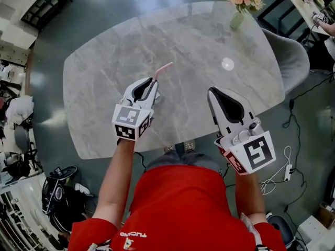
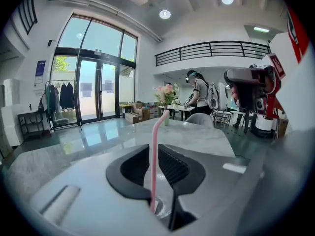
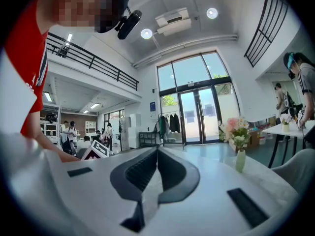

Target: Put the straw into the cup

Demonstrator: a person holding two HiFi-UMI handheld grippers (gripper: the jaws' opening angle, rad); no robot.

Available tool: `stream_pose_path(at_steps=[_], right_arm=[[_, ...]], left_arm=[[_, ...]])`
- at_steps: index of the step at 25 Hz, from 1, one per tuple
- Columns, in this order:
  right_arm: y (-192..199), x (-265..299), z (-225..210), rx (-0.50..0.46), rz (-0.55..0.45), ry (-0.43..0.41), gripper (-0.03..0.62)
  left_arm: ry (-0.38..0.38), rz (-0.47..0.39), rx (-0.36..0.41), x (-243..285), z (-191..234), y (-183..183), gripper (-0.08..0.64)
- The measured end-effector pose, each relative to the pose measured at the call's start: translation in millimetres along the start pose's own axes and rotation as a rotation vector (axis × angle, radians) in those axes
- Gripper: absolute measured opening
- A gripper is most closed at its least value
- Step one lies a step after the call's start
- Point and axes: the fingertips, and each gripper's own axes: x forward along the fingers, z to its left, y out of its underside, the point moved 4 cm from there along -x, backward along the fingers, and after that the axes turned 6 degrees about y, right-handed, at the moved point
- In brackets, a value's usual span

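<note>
Carrying looks to be the step in hand. The left gripper (image 1: 151, 89) is clamped on the lower part of the pink straw (image 1: 164, 69), which sticks out past the jaw tips with its bent end pointing away across the desk (image 1: 120, 51). The right gripper (image 1: 215, 95), level with it on the other side, is closed with nothing between its jaws (so it holds no cup). Farther out, to the right of the straw's tip and well apart from it, a small pale round spot (image 1: 227, 64) shows on the desk. It may be the rim of a clear cup or only a glint; I cannot tell which. Beyond it a vase of flowers (image 1: 237, 18) stands near the far edge. The next move, I judge, calls for locating the cup, bringing the straw over its mouth, tipping the straw upright and lowering it in before the jaws let go.
</note>
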Motion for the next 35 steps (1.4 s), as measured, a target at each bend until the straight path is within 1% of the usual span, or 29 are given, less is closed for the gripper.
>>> stream_pose_path(at_steps=[4, 7, 9, 14, 17, 21, 25, 30, 35], right_arm=[[1, -4, -4, 0.003, 0.004, 0.013, 0.002], [2, -5, -4, 0.006, 0.006, 0.015, 0.002], [3, -6, -1, 0.01, 0.006, 0.011, 0.002], [4, -5, 6, 0.017, 0.003, -0.015, 0.002], [2, -3, 16, 0.027, -0.007, -0.034, 0.002], [-4, -3, 29, 0.038, -0.029, -0.06, 0.002], [-14, -6, 43, 0.032, -0.057, -0.086, 0.002], [-23, -12, 58, 0.028, -0.085, -0.104, 0.002], [-29, -20, 68, 0.038, -0.101, -0.126, 0.002]], left_arm=[[0.001, -0.018, -0.012, 0, -1, 2, 0.038], [-0.013, -0.064, -0.026, -11, -1, -4, 0.038], [-0.024, -0.124, -0.049, -24, -3, -13, 0.038], [-0.041, -0.32, -0.114, -70, -15, -48, 0.038], [-0.07, -0.399, -0.13, -102, -16, -68, 0.037], [-0.101, -0.459, -0.109, -136, -20, -86, 0.034], [-0.126, -0.505, -0.066, -164, -26, -102, 0.006], [-0.12, -0.541, -0.009, -185, -39, -118, 0.006], [-0.106, -0.563, 0.019, -198, -53, -127, 0.006]])
